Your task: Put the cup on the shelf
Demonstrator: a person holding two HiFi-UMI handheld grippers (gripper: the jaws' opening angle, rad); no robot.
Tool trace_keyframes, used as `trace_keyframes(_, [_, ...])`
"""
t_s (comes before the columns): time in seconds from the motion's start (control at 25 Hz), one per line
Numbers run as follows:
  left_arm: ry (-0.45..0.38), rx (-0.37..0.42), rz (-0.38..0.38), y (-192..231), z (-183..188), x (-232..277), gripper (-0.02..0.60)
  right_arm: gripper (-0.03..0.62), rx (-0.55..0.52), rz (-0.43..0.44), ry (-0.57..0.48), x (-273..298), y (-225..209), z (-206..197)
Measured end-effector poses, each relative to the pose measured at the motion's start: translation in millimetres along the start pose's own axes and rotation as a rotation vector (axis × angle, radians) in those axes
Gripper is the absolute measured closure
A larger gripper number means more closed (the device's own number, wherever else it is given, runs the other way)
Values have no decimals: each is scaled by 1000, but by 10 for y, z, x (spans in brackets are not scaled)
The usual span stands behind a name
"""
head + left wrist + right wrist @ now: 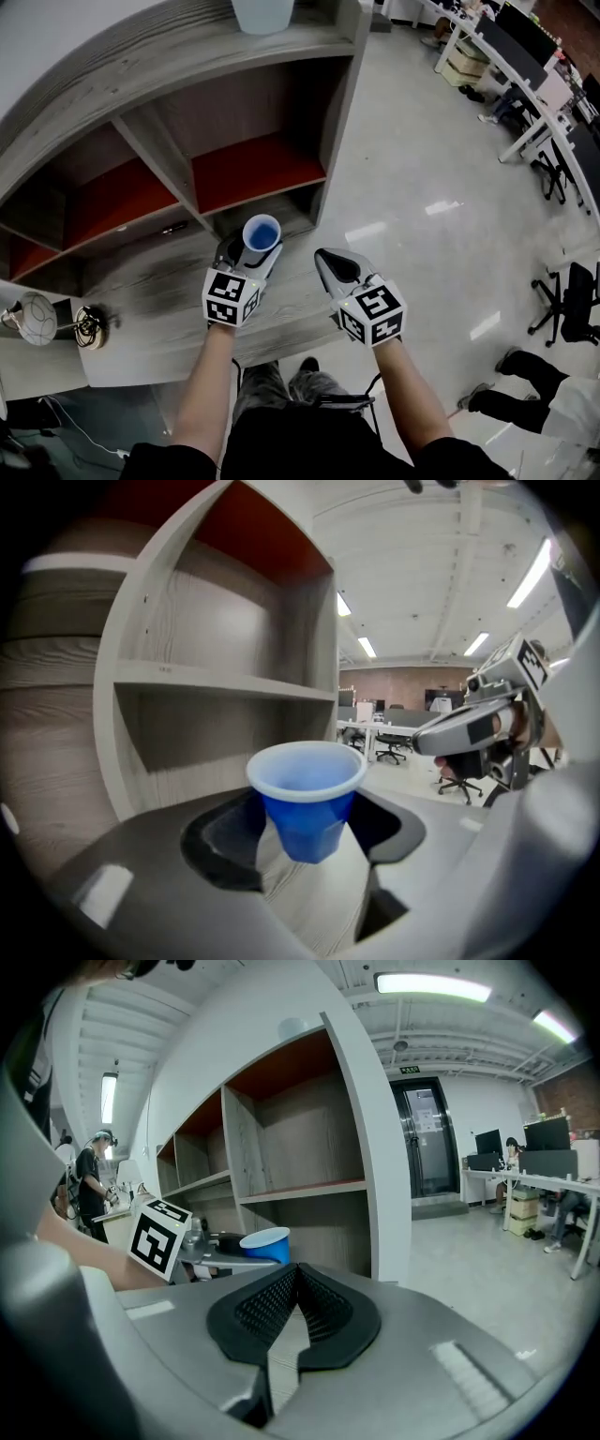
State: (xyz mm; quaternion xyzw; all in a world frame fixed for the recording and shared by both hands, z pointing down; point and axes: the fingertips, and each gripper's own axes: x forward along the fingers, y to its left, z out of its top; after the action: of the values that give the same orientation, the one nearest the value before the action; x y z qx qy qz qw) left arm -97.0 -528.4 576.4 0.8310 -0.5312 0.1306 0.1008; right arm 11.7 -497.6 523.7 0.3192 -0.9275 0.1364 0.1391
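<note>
The carry step is in hand. The left gripper (246, 255) has its jaws closed wide on the blue cup (262, 232), which is upright between the pads, above the grey tabletop (141, 291) near its far edge and just short of the shelf (253, 169). The right gripper (330, 261) hangs beside it, jaws together and empty. The next move likely calls for reaching the cup forward into an open compartment, setting its base flat on a board, then parting the jaws. Only the head view shows the red-lined compartments from above. The left gripper view alone shows the pads against the cup's sides. The right gripper view shows the boards side-on and bare.
</note>
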Motion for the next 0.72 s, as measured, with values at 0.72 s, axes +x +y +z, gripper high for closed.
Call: trace_keyframes(0.72, [19, -25, 196, 301, -515, 697, 314, 582, 5, -21, 19, 610, -299, -336])
